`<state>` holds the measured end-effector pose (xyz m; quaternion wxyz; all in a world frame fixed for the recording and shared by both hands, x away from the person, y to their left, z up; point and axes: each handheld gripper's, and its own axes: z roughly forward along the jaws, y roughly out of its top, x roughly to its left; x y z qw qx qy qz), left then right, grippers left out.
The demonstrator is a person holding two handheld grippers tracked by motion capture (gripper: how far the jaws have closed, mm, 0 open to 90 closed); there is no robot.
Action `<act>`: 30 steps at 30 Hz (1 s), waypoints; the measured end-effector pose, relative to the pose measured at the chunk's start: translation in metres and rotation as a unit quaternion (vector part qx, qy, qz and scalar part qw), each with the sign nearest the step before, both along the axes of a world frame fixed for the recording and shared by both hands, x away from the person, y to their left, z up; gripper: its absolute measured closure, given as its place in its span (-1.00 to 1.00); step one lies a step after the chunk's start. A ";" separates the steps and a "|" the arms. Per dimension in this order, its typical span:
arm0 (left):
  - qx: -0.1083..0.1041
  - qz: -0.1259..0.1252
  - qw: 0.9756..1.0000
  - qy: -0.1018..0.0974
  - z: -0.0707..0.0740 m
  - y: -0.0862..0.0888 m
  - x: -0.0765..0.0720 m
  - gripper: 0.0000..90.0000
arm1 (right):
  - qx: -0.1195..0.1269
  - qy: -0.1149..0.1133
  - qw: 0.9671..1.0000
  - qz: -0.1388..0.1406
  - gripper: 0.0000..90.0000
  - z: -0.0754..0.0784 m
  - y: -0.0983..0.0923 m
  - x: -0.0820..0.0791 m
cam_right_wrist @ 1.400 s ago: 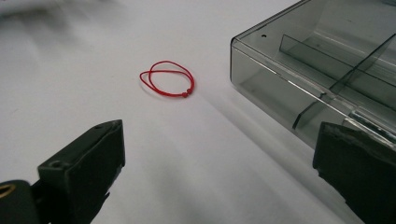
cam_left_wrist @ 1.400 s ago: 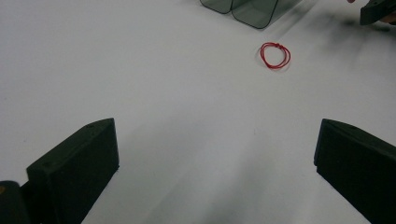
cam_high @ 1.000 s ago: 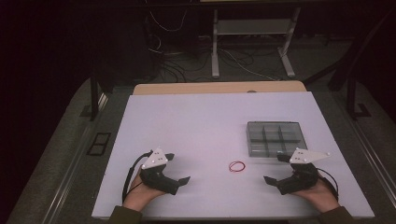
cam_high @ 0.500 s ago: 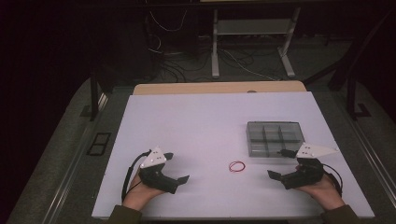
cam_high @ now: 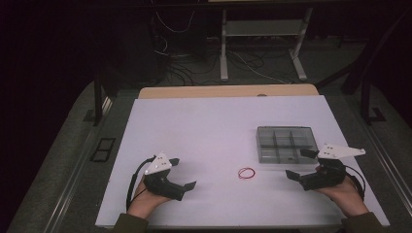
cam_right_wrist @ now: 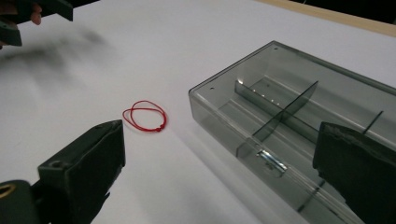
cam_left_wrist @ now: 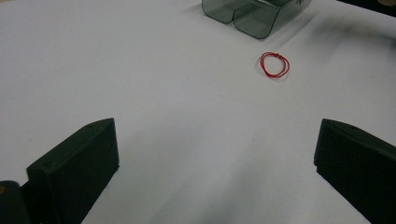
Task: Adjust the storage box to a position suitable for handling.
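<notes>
A thin red string loop lies flat on the white table, between my two grippers. My left gripper rests near the front left with its jaws wide apart and nothing between them. From the left gripper the red loop lies ahead and to the right. My right gripper hovers open at the front right, just in front of a smoky clear divided box. In the right gripper view the right gripper spans the box's near corner, with the box to the right and the loop to the left.
The box has several compartments and a small metal clasp on its near wall. A wooden strip edges the table's far side. Beyond it are a dark floor, cables and a metal stand. The left gripper shows at the right gripper view's top left.
My right gripper has shifted a little to the right and forward, closer to the box. The left gripper, the red loop and the box have stayed put.
</notes>
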<state>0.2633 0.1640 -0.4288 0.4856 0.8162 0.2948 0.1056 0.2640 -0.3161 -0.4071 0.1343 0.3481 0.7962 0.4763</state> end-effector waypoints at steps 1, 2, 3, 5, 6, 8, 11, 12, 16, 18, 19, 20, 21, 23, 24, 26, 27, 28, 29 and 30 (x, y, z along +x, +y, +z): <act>0.000 0.000 1.000 0.000 0.000 0.000 0.000 -1.00 | 0.001 0.000 1.000 -0.002 -0.95 0.001 -0.001 0.001; 0.000 0.000 1.000 0.000 0.000 0.000 0.000 -1.00 | 0.001 0.000 1.000 -0.002 -0.95 0.001 -0.001 0.001; -0.002 0.000 1.000 0.000 0.000 0.000 0.000 -1.00 | 0.000 -0.003 1.000 -0.003 -0.95 0.002 -0.004 0.003; -0.001 0.000 1.000 0.001 0.000 0.001 0.001 -1.00 | 0.003 -0.002 1.000 -0.005 -0.95 0.004 -0.006 0.005; -0.001 0.000 1.000 0.001 0.000 0.001 0.001 -1.00 | 0.003 -0.003 1.000 -0.007 -0.95 0.004 -0.007 0.006; -0.005 0.003 1.000 0.002 0.000 0.001 0.001 -1.00 | 0.000 -0.004 1.000 -0.008 -0.95 0.005 -0.010 0.009; -0.006 0.002 1.000 0.000 0.000 0.002 0.000 -1.00 | 0.001 -0.002 1.000 -0.012 -0.95 0.006 -0.013 0.012; -0.006 0.002 1.000 0.001 0.000 0.002 0.000 -1.00 | 0.002 -0.003 1.000 -0.013 -0.95 0.007 -0.014 0.013; -0.008 0.001 1.000 0.001 0.000 0.002 0.000 -1.00 | 0.003 0.001 1.000 -0.019 -0.95 0.008 -0.016 0.018; -0.008 0.002 1.000 0.001 0.000 0.002 0.000 -1.00 | 0.001 0.001 1.000 -0.022 -0.95 0.009 -0.018 0.021; -0.007 0.001 1.000 0.000 0.000 0.002 0.000 -1.00 | 0.003 0.002 1.000 -0.025 -0.95 0.010 -0.019 0.023; -0.007 0.001 1.000 0.001 0.000 0.002 0.001 -1.00 | 0.002 0.002 1.000 -0.026 -0.95 0.010 -0.020 0.025; -0.010 0.003 1.000 0.001 0.000 0.002 0.001 -1.00 | 0.000 0.003 1.000 -0.029 -0.91 0.011 -0.020 0.027; -0.014 0.004 1.000 0.001 0.000 0.002 0.001 -1.00 | -0.002 0.004 0.999 -0.032 -0.88 0.012 -0.022 0.030; -0.014 0.004 1.000 0.001 0.000 0.002 0.001 -1.00 | -0.003 0.004 0.999 -0.035 -0.88 0.012 -0.023 0.032; -0.017 0.006 1.000 0.001 0.000 0.002 0.001 -1.00 | -0.007 0.007 0.999 -0.037 -0.85 0.013 -0.025 0.035; -0.016 0.005 1.000 0.001 0.000 0.003 0.001 -1.00 | -0.009 0.006 0.999 -0.040 -0.85 0.013 -0.025 0.037; -0.015 0.004 1.000 0.001 0.000 0.003 0.001 -1.00 | -0.010 0.007 0.999 -0.042 -0.84 0.013 -0.027 0.038; -0.015 0.004 1.000 0.001 0.000 0.003 0.001 -1.00 | -0.009 0.009 0.999 -0.044 -0.75 0.014 -0.028 0.040; -0.016 0.004 1.000 0.001 0.001 0.003 0.001 -1.00 | -0.011 0.007 0.999 -0.043 -0.71 0.015 -0.029 0.041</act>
